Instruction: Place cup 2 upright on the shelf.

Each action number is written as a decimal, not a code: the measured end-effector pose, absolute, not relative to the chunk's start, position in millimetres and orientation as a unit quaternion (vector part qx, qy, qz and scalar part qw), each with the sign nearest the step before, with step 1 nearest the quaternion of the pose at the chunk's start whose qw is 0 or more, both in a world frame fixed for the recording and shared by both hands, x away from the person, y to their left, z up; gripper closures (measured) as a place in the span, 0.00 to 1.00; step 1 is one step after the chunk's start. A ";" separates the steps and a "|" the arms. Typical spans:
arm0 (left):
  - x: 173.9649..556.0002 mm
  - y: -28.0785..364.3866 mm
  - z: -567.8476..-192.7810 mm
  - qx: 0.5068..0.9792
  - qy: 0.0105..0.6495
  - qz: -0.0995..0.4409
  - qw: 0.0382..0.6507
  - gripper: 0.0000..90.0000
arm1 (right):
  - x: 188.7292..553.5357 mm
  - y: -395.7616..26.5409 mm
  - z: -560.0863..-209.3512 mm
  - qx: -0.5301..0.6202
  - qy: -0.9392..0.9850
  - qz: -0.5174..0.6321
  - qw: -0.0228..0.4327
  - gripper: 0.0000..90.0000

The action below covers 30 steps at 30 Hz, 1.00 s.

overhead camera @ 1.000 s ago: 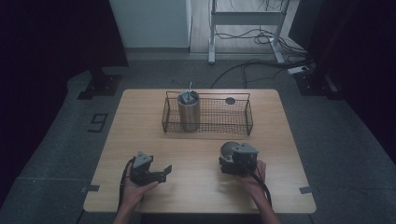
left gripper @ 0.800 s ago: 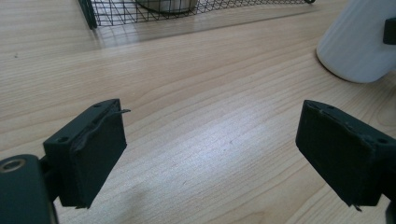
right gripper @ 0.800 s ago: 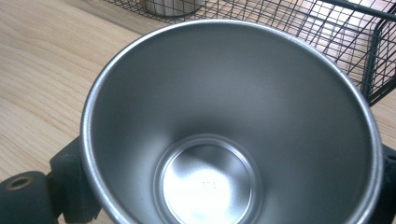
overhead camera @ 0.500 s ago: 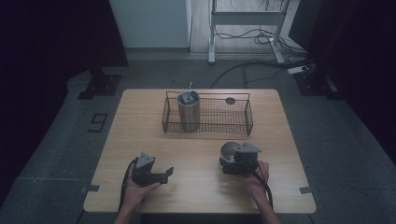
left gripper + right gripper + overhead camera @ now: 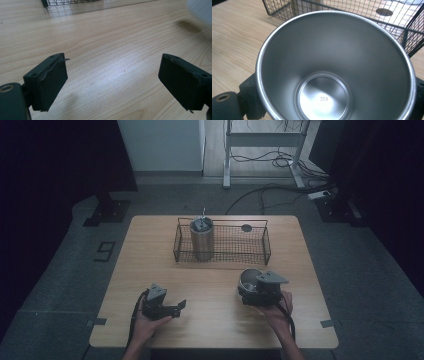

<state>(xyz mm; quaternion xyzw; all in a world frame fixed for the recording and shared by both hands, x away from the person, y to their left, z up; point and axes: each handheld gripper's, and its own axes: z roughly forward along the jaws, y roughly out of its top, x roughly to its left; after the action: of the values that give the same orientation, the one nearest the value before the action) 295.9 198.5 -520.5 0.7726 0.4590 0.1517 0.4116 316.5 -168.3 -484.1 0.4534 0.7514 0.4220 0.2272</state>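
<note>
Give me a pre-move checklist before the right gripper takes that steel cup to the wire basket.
1. Grip on the steel cup: right gripper has its jaws on either side of the cup wall, mouth toward the camera. Ok.
2. Cup contents: inside bare, bottom visible. Ok.
3. Free room in the wire basket: the tall tumbler stands at its left end; the rest holds just a small dark disc. Ok.
4. Path across the table to the basket: nothing in the way. Ok.
5. Left gripper: jaws apart, nothing between, off to the side. Ok.
6. Firmness of the grip: cannot tell.
</note>
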 end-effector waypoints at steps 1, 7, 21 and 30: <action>296.0 198.1 -521.0 0.773 0.459 0.152 0.412 0.10 | 315.4 -169.8 -480.6 0.451 0.750 0.427 0.228 0.08; 296.4 197.7 -522.3 0.774 0.460 0.150 0.409 0.10 | 311.9 -172.6 -472.0 0.447 0.744 0.438 0.232 0.08; 298.8 194.3 -525.9 0.779 0.459 0.145 0.402 0.10 | 313.6 -179.5 -462.6 0.450 0.739 0.446 0.228 0.08; 298.6 190.9 -527.2 0.785 0.454 0.141 0.397 0.11 | 318.5 -179.5 -447.4 0.448 0.742 0.444 0.229 0.08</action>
<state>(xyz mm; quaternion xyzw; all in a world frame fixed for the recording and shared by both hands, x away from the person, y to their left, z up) 298.6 190.9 -527.2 0.7851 0.4542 0.1410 0.3967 318.5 -179.5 -447.4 0.4476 0.7417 0.4441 0.2288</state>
